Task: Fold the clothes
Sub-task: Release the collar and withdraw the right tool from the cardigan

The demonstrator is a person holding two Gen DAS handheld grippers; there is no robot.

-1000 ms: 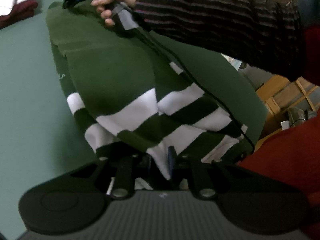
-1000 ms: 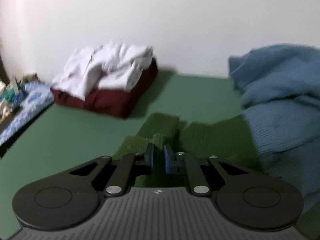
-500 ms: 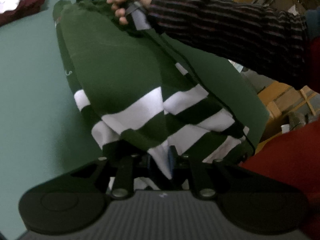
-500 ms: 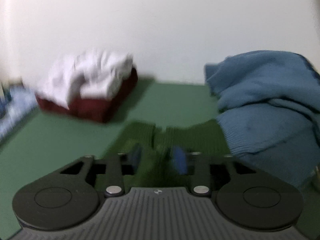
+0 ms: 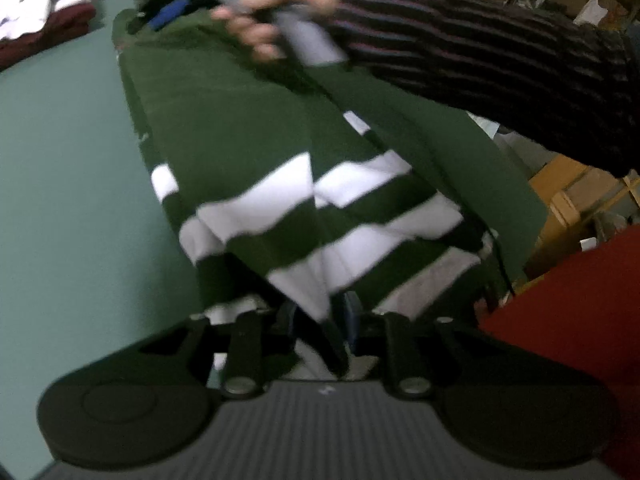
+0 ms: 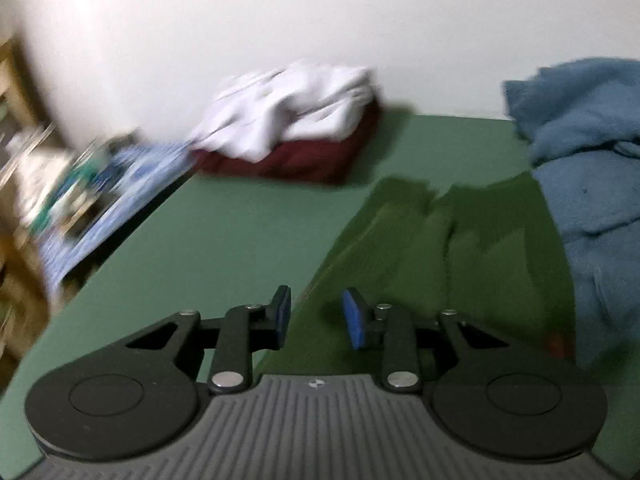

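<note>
Green table (image 6: pixel 248 232); right tool (image 6: pixel 316 318) now off the striped sweater (image 5: pixel 280 184).

No words, labels, brand names or numbers can be read anywhere in either view; motion blur smears whatever print the clutter at the edges may carry.

- You're in a lived-in home room, by the look of it: a plain white wall (image 6: pixel 280 20) behind a green table (image 6: pixel 224 240).
- Folded laundry stack (image 6: pixel 296 136), a blue sweater (image 6: pixel 592 184), cluttered wooden shelving (image 5: pixel 568 200) alongside.
</note>
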